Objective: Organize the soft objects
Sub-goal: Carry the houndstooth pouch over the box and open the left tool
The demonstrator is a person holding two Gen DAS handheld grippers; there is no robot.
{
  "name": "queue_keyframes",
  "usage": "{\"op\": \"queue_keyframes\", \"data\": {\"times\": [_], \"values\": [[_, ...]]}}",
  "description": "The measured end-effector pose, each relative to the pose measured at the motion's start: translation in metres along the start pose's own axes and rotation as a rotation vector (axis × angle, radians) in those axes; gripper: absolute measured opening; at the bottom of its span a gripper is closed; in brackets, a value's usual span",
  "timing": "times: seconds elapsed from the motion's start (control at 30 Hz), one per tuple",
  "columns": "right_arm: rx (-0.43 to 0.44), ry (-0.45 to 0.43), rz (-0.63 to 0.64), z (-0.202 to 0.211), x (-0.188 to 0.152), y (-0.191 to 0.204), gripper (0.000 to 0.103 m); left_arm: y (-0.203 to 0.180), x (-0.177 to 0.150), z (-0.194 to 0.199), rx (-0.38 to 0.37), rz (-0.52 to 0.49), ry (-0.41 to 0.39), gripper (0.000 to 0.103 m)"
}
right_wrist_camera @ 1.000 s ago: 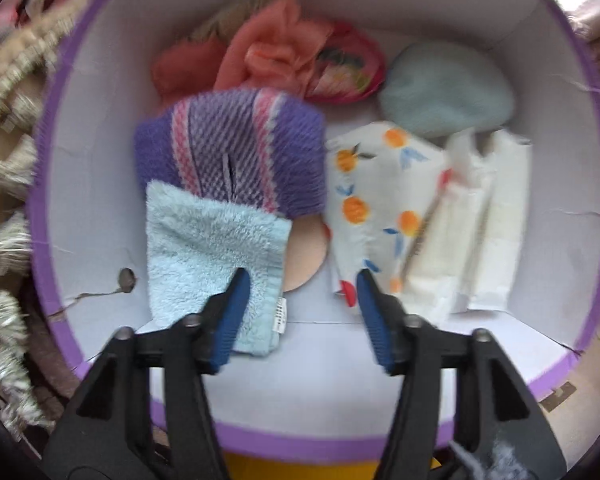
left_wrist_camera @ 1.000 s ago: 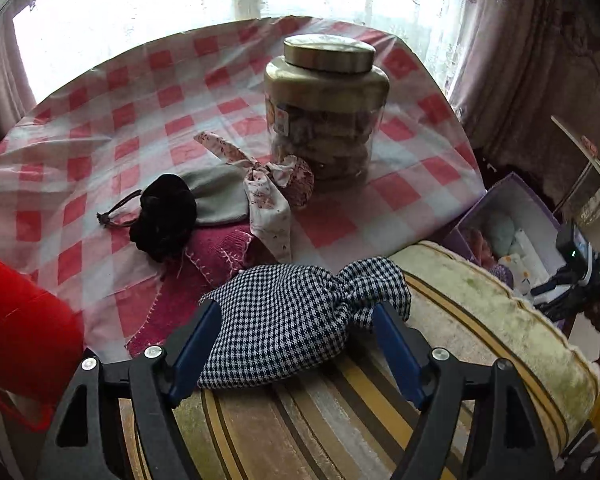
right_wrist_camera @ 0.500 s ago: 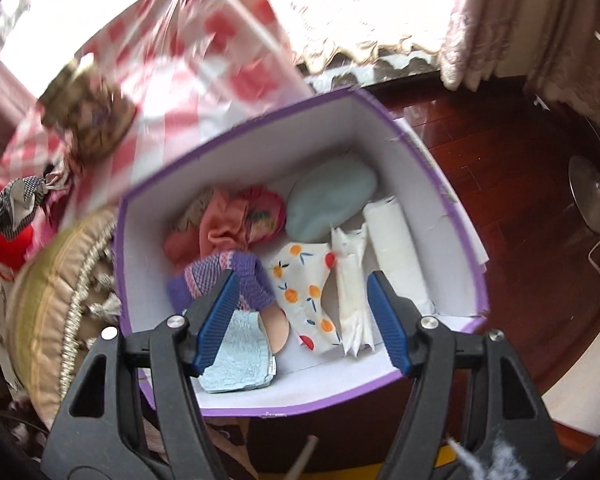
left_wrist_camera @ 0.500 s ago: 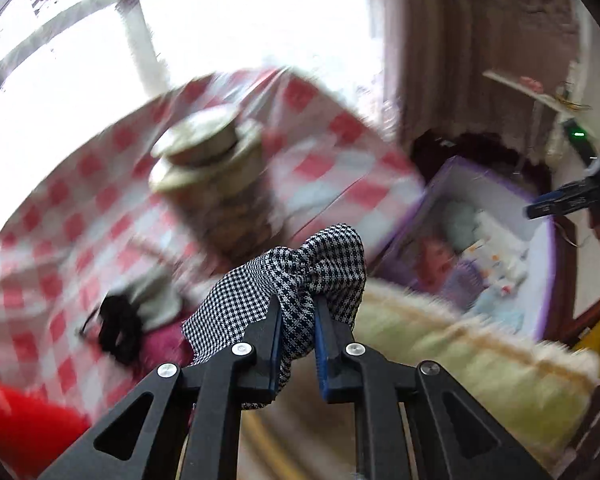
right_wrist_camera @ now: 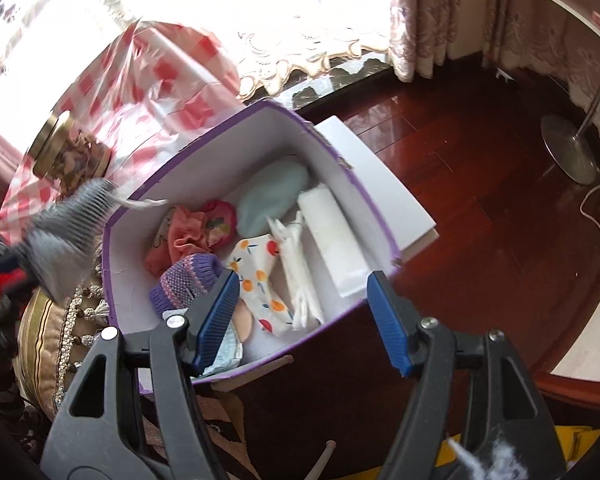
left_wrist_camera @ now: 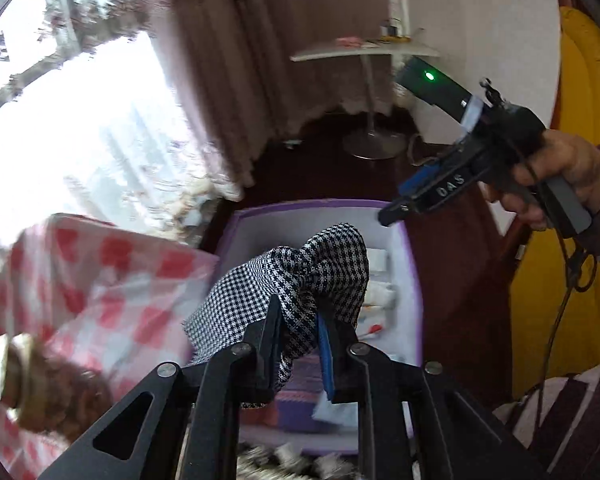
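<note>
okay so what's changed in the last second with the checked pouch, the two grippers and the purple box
The left gripper closed on the houndstooth pouch, lifted it off the striped cushion and carried it over the purple box; its jaws have just eased wider, cloth still pinched between them. The right gripper, open and empty, rose out of the box. The box's contents and the jar stayed put.

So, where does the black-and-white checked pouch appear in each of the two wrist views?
Left wrist view: the checked pouch is at centre, pinched between the left tongs.
Right wrist view: it is at the left edge, blurred, outside the box.
Shared landmark: the purple box.
</note>
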State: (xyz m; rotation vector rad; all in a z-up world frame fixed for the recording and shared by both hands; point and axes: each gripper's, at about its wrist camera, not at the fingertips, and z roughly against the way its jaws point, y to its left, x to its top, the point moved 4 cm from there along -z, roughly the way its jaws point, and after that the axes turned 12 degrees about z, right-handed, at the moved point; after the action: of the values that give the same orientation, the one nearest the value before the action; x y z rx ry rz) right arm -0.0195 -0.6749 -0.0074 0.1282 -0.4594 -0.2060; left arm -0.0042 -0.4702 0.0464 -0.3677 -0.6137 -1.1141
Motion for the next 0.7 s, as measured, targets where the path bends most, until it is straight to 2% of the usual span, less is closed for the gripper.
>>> {"op": "queue_keyframes", "data": {"times": [0.03, 0.07, 0.1, 0.17, 0.27, 0.4, 0.53, 0.63, 0.7], "values": [[0.003, -0.004, -0.004, 0.001, -0.001, -0.002, 0.07, -0.006, 0.002, -0.012, -0.045, 0.004, 0.043, 0.038], [0.006, -0.008, -0.006, 0.002, -0.001, -0.004, 0.07, -0.01, 0.003, -0.021, -0.064, 0.009, 0.065, 0.052], [0.009, -0.013, -0.009, 0.003, -0.002, -0.005, 0.07, -0.012, 0.004, -0.026, -0.073, 0.01, 0.074, 0.058], [0.014, -0.016, -0.003, 0.004, -0.004, -0.005, 0.07, -0.005, 0.006, -0.03, -0.078, 0.041, 0.081, 0.058], [0.025, -0.015, 0.007, 0.003, -0.006, -0.004, 0.07, 0.022, 0.007, -0.016, -0.064, 0.154, 0.057, 0.06], [0.054, 0.0, 0.037, -0.007, -0.004, 0.009, 0.07, 0.066, -0.004, 0.02, -0.01, 0.328, -0.023, 0.062], [0.108, 0.01, 0.086, -0.02, 0.002, 0.037, 0.07, 0.113, -0.035, 0.062, 0.064, 0.515, -0.134, 0.068], [0.119, 0.072, 0.163, -0.044, 0.007, 0.067, 0.07, 0.135, -0.061, 0.083, 0.123, 0.583, -0.161, 0.069], [0.13, 0.114, 0.274, -0.059, 0.008, 0.097, 0.07, 0.145, -0.077, 0.093, 0.146, 0.628, -0.169, 0.069]]}}
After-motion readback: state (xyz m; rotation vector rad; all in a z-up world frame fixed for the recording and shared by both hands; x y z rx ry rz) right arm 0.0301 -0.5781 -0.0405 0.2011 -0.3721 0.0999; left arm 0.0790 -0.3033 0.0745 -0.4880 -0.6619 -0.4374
